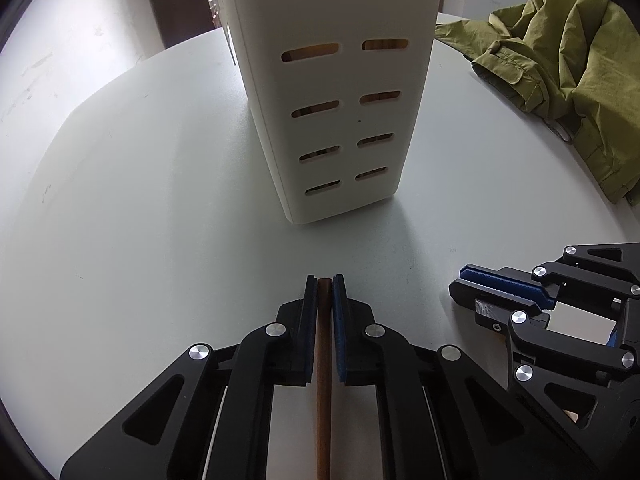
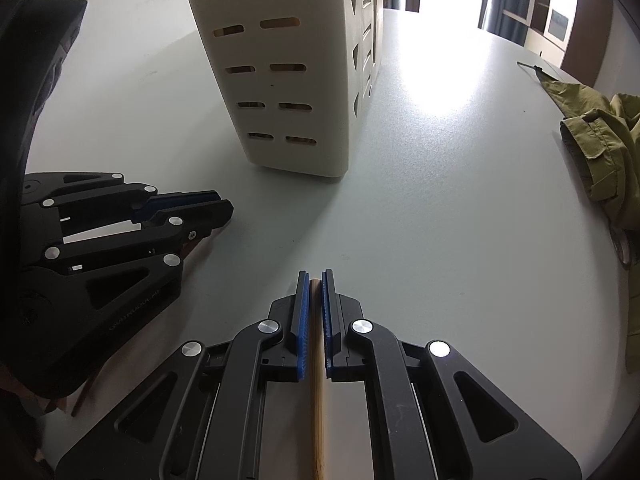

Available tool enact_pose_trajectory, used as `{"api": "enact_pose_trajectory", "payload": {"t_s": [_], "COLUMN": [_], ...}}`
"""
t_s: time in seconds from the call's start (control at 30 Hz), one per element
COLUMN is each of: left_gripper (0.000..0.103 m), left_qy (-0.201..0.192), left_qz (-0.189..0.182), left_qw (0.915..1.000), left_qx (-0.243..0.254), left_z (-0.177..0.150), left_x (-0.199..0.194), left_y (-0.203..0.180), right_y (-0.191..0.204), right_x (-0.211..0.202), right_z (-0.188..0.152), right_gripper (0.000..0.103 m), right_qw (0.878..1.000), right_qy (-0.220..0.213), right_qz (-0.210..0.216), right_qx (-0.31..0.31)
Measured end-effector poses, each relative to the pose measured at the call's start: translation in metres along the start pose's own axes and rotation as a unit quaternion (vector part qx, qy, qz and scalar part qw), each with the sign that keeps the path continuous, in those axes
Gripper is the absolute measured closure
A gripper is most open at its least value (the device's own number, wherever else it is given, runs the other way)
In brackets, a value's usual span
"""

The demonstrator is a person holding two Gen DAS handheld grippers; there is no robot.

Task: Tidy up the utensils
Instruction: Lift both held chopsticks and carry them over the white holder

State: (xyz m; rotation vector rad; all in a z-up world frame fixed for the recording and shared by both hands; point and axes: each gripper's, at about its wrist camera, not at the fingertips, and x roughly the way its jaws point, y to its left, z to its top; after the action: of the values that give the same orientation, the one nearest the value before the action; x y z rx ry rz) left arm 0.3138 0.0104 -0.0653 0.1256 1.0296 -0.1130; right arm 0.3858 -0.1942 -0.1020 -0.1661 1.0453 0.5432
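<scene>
A tall white slotted utensil holder (image 1: 336,96) stands on the white table; it also shows in the right wrist view (image 2: 288,72). Wooden items show through its slots. My left gripper (image 1: 324,280) is shut on a dark brown wooden stick (image 1: 323,380) that runs back along its fingers. My right gripper (image 2: 315,276) is shut on a light bamboo stick (image 2: 317,400). Both grippers hover low over the table, just short of the holder. The right gripper shows in the left wrist view (image 1: 464,284), the left gripper in the right wrist view (image 2: 224,204).
An olive green jacket (image 1: 568,72) lies crumpled on the table at the right, also seen in the right wrist view (image 2: 600,152). The round table edge (image 1: 120,76) curves behind the holder. Wooden cabinets (image 2: 560,12) stand beyond.
</scene>
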Motion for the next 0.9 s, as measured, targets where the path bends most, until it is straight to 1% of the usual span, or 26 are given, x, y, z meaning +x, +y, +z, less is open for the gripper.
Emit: {"api": "enact_pose_trajectory", "payload": {"t_s": [0.13,0.27,0.37,0.6,0.9], "left_gripper": [0.096,0.096,0.096,0.096,0.096], "left_qy": [-0.017,-0.043,-0.066,-0.119,-0.169], "left_qz": [-0.001,0.001,0.0,0.001,0.004], "left_qw": [0.9999,0.9991,0.9978,0.9927,0.9853], "left_qx": [0.001,-0.003,-0.01,-0.019,-0.025], "left_z": [0.004,0.007,0.01,0.014,0.02], "left_x": [-0.014,-0.035,-0.055,-0.103,-0.146], "left_y": [0.002,0.006,0.01,0.018,0.021], "right_y": [0.004,0.007,0.01,0.023,0.023], "right_x": [-0.004,-0.02,-0.036,-0.077,-0.108], "right_z": [0.002,0.006,0.011,0.023,0.036], "right_gripper": [0.096,0.096,0.096,0.096,0.096], "right_qw": [1.0,0.999,0.998,0.993,0.986], "right_qy": [-0.008,-0.036,-0.062,-0.12,-0.167], "right_qz": [0.007,0.007,0.018,0.02,0.025], "right_qx": [-0.002,-0.001,0.006,-0.003,-0.005]}}
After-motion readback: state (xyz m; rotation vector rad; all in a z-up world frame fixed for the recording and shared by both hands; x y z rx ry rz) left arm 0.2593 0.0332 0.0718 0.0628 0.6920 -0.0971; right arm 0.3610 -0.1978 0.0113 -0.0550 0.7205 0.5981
